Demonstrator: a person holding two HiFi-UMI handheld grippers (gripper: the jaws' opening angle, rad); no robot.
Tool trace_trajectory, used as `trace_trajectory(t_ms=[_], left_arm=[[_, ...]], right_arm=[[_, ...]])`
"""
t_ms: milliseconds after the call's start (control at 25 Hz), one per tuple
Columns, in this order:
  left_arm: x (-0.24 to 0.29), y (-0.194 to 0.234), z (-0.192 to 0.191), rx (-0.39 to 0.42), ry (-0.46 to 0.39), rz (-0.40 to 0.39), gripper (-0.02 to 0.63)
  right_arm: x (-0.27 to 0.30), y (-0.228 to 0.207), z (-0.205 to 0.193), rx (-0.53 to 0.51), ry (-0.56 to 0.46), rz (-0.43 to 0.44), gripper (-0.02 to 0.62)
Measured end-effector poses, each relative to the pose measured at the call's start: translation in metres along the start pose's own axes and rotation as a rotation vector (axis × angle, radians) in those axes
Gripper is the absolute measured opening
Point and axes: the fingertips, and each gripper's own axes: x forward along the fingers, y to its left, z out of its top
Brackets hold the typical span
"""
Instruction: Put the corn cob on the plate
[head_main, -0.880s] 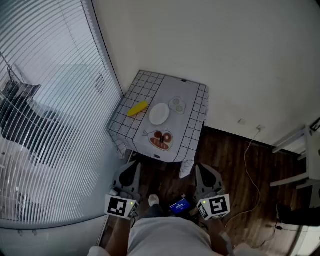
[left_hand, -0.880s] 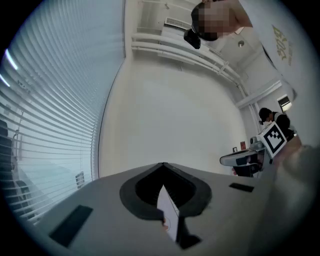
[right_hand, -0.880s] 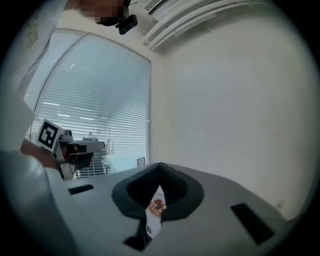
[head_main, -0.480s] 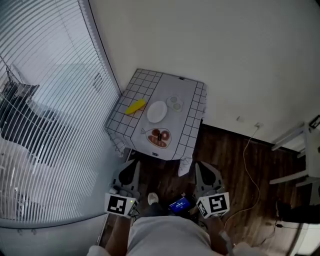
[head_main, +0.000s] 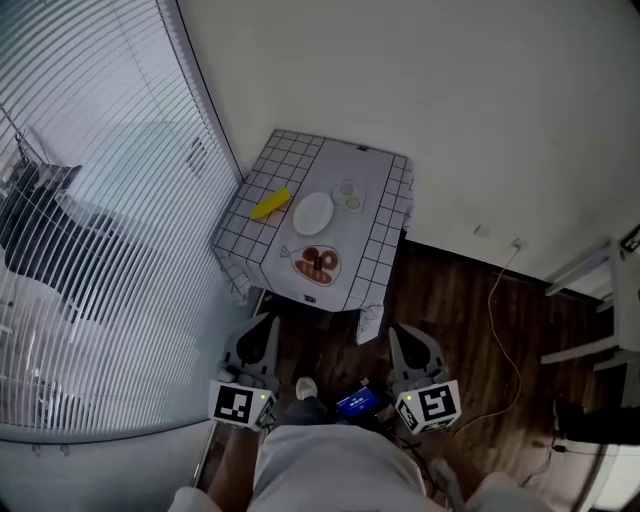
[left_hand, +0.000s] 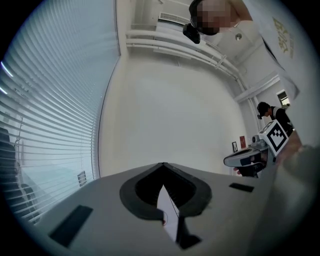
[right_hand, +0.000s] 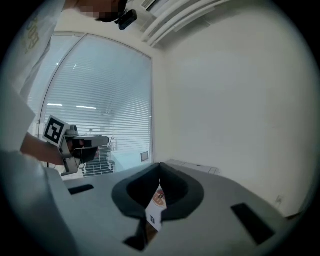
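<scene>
Counter (head_main: 378, 212) under a checked cloth, set in the corner between blinds (head_main: 90, 200) and wall (head_main: 450, 100). Fish-shaped dish (head_main: 318, 265) of reddish food at its near edge; small dish (head_main: 349, 196) with two pale pieces nearer the far edge. White cable (head_main: 492, 300) across the wood floor (head_main: 450, 310).

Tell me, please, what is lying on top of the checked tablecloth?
A yellow corn cob, a white plate beside it, a small dish with two pale rounds, and a fish-shaped dish of reddish food. The cloth hides the tabletop.
</scene>
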Motion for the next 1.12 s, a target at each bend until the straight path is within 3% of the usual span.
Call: trace_trajectory(t_ms=[240, 800, 1120], left_arm=[[-0.008, -0.002, -0.001, 0.010, 0.001, 0.029, 0.008], [0.009, 0.008, -0.013, 0.013, 0.000, 0.070, 0.008], [0.035, 0.040, -0.030, -0.015, 0.027, 0.084, 0.008]], right_arm=[[-0.010, -0.006, -0.017, 0.050, 0.003, -0.054, 0.006], [0.024, -0.010, 0.013, 0.020, -0.052, 0.025, 0.006], [0.063, -0.021, 0.005, 0.024, -0.019, 0.012, 0.006]])
